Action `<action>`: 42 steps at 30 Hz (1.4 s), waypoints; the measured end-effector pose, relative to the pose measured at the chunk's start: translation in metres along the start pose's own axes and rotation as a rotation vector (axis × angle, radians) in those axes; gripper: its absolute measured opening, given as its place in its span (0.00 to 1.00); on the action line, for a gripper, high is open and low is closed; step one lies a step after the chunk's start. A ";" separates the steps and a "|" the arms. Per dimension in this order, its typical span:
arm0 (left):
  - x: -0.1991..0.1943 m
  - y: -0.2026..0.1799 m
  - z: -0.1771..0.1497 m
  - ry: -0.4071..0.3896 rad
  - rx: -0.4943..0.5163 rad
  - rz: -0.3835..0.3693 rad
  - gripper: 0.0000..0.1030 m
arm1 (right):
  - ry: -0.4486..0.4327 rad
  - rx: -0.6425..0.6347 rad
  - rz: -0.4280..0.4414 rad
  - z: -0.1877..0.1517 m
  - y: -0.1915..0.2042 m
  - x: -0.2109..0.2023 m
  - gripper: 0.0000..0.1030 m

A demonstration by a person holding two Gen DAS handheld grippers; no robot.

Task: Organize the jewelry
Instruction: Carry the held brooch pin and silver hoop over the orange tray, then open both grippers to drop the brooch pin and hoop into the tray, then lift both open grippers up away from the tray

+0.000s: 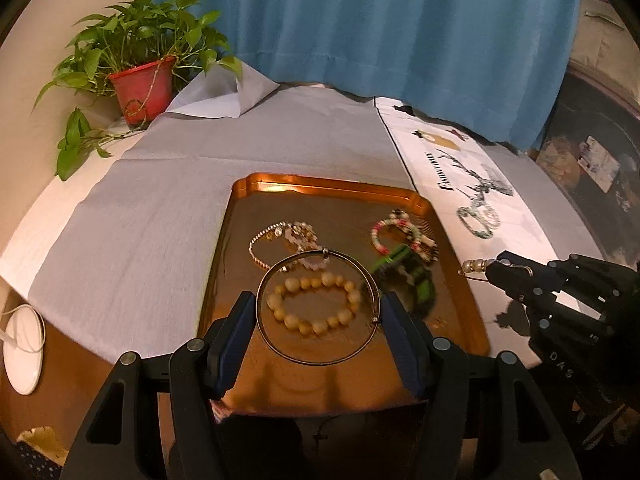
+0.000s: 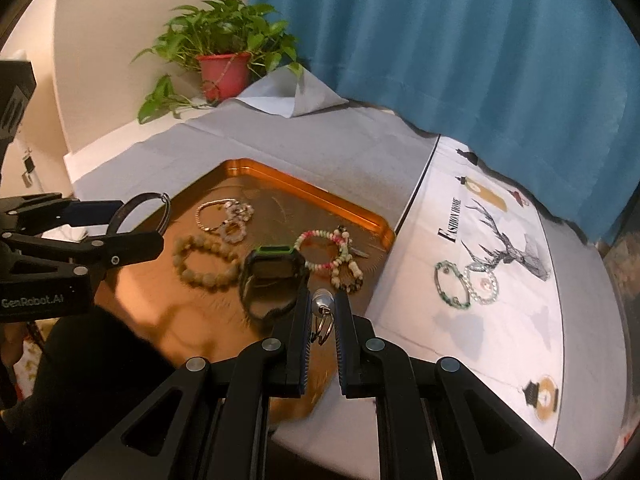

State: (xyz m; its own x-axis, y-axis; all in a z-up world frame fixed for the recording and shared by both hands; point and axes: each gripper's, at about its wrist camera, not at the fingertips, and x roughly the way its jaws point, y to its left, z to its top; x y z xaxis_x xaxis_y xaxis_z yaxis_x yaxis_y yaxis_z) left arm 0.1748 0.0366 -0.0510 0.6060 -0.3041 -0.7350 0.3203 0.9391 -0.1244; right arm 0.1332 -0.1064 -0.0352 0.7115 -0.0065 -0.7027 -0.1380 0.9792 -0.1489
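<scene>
Left wrist view is showing a thin metal bangle being held flat between the half-spread jaws of the left gripper, its pads pressing on the ring's two sides, above the near half of the copper tray. Under it, a chunky cream bead bracelet is lying on the tray floor, with a gold chain bracelet tangled against a pale crystal one toward the far left corner, a pink and white bead bracelet near the far right corner, and a green-edged watch between them. Right wrist view is showing the right gripper with its jaws nearly pressed together, pinching a small silver capped piece with wire loops over the tray's near right edge. Beyond that edge, two bracelets, a green one and a clear-linked one, are lying on the white printed cloth beside the deer drawing, which looks to be where sorted pieces are going. A grey cloth is covering the table's left side, and a potted plant is standing at its far left corner. As I judge it, the bangle is gripped only at two narrow spots on a smooth round rim, so any tilt could be letting it pivot or slip out onto the beads below; the small piece is dangling from a thin hold and could be swinging loose during the carry.
</scene>
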 end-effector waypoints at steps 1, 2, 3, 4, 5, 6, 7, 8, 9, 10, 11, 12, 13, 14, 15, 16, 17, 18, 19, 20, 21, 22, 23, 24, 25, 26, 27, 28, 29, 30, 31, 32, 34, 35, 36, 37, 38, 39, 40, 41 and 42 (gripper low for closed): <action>0.004 0.001 0.003 -0.003 0.007 0.002 0.58 | -0.003 0.001 -0.008 0.002 0.000 0.006 0.11; 0.009 0.002 0.005 -0.004 0.018 0.003 0.58 | -0.004 0.005 -0.011 0.002 0.000 0.012 0.11; 0.014 0.002 0.006 0.003 0.033 0.009 0.59 | -0.001 0.009 -0.014 0.003 0.000 0.017 0.11; 0.020 0.002 0.008 0.012 0.050 0.024 0.65 | 0.013 0.019 -0.012 0.003 0.000 0.023 0.14; 0.023 0.001 0.008 0.021 0.062 0.041 0.71 | 0.043 0.033 -0.001 0.002 -0.001 0.031 0.16; 0.028 -0.001 0.008 0.038 0.084 0.083 0.84 | 0.083 0.050 0.017 0.000 -0.002 0.037 0.29; 0.029 -0.001 0.007 0.041 0.100 0.107 0.88 | 0.106 0.065 0.035 -0.002 -0.003 0.040 0.47; 0.027 -0.002 0.003 0.035 0.114 0.116 0.89 | 0.120 0.088 0.067 -0.007 -0.005 0.040 0.54; 0.026 -0.002 0.001 0.033 0.121 0.121 0.89 | 0.122 0.098 0.085 -0.012 -0.006 0.038 0.58; 0.024 -0.002 -0.003 0.040 0.125 0.130 0.90 | 0.124 0.096 0.086 -0.016 -0.005 0.035 0.59; 0.022 -0.002 -0.009 0.052 0.123 0.143 0.90 | 0.128 0.086 0.082 -0.021 -0.004 0.030 0.59; 0.019 -0.002 -0.015 0.061 0.118 0.150 0.90 | 0.132 0.078 0.075 -0.027 -0.003 0.025 0.59; 0.016 -0.001 -0.020 0.067 0.106 0.153 0.90 | 0.138 0.077 0.066 -0.033 -0.003 0.018 0.60; 0.010 -0.001 -0.029 0.075 0.080 0.152 0.90 | 0.144 0.080 0.062 -0.038 -0.002 0.013 0.60; 0.004 -0.002 -0.037 0.083 0.059 0.140 0.90 | 0.151 0.085 0.064 -0.044 0.000 0.005 0.60; -0.002 -0.004 -0.045 0.089 0.044 0.123 0.90 | 0.153 0.090 0.063 -0.048 0.001 -0.002 0.60; -0.007 -0.007 -0.049 0.091 0.036 0.113 0.90 | 0.152 0.097 0.061 -0.054 0.002 -0.011 0.60; -0.016 -0.011 -0.057 0.090 0.027 0.102 0.90 | 0.148 0.103 0.060 -0.060 0.003 -0.021 0.61; -0.026 -0.016 -0.066 0.087 0.024 0.095 0.90 | 0.145 0.107 0.059 -0.064 0.004 -0.028 0.61; -0.031 -0.019 -0.070 0.084 0.024 0.094 0.90 | 0.139 0.115 0.054 -0.070 0.005 -0.039 0.61; -0.042 -0.025 -0.077 0.080 0.027 0.091 0.90 | 0.132 0.120 0.053 -0.074 0.005 -0.047 0.61; -0.049 -0.031 -0.081 0.079 0.038 0.088 0.90 | 0.123 0.122 0.057 -0.079 0.007 -0.057 0.61; -0.055 -0.036 -0.083 0.074 0.048 0.091 0.90 | 0.112 0.121 0.057 -0.084 0.009 -0.066 0.61; -0.062 -0.041 -0.086 0.066 0.057 0.095 0.90 | 0.101 0.117 0.052 -0.086 0.010 -0.074 0.62; -0.070 -0.045 -0.088 0.056 0.065 0.096 0.90 | 0.087 0.109 0.043 -0.090 0.010 -0.083 0.62; -0.075 -0.047 -0.088 0.049 0.069 0.095 0.90 | 0.071 0.101 0.032 -0.094 0.011 -0.091 0.62; -0.084 -0.052 -0.089 0.032 0.074 0.095 0.90 | 0.060 0.098 0.023 -0.097 0.011 -0.099 0.62; -0.090 -0.056 -0.090 0.020 0.078 0.095 0.90 | 0.055 0.098 0.021 -0.099 0.012 -0.103 0.63; -0.096 -0.059 -0.090 0.011 0.083 0.096 0.90 | 0.050 0.104 0.022 -0.101 0.011 -0.109 0.63; -0.101 -0.063 -0.090 0.004 0.090 0.096 0.91 | 0.043 0.113 0.023 -0.103 0.009 -0.115 0.63; -0.105 -0.068 -0.090 -0.002 0.099 0.096 0.91 | 0.036 0.121 0.025 -0.104 0.008 -0.119 0.63; -0.110 -0.073 -0.088 -0.009 0.110 0.098 0.91 | 0.022 0.131 0.025 -0.105 0.007 -0.125 0.63; -0.119 -0.082 -0.089 -0.027 0.133 0.108 0.91 | -0.004 0.138 0.025 -0.108 0.005 -0.136 0.64; -0.124 -0.086 -0.090 -0.037 0.141 0.113 0.91 | -0.017 0.139 0.025 -0.109 0.006 -0.142 0.64; -0.128 -0.089 -0.090 -0.047 0.146 0.116 0.91 | -0.026 0.139 0.027 -0.111 0.006 -0.146 0.65; -0.130 -0.090 -0.091 -0.053 0.147 0.117 0.91 | -0.032 0.140 0.030 -0.111 0.006 -0.148 0.65; -0.134 -0.093 -0.092 -0.060 0.149 0.118 0.91 | -0.036 0.140 0.032 -0.113 0.006 -0.151 0.65; -0.136 -0.095 -0.093 -0.062 0.151 0.120 0.91 | -0.037 0.141 0.035 -0.114 0.006 -0.152 0.65; -0.138 -0.097 -0.094 -0.062 0.153 0.124 0.91 | -0.040 0.143 0.038 -0.116 0.006 -0.153 0.65; -0.140 -0.098 -0.095 -0.062 0.155 0.127 0.91 | -0.042 0.144 0.041 -0.117 0.006 -0.155 0.65; -0.141 -0.099 -0.096 -0.062 0.157 0.130 0.91 | -0.044 0.144 0.045 -0.118 0.006 -0.156 0.65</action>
State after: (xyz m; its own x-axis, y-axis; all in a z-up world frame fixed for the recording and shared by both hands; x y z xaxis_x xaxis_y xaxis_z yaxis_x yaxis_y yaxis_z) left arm -0.0120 0.0012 0.0011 0.6915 -0.1962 -0.6953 0.3433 0.9360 0.0773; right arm -0.0596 -0.1235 -0.0084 0.7367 0.0437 -0.6748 -0.0721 0.9973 -0.0141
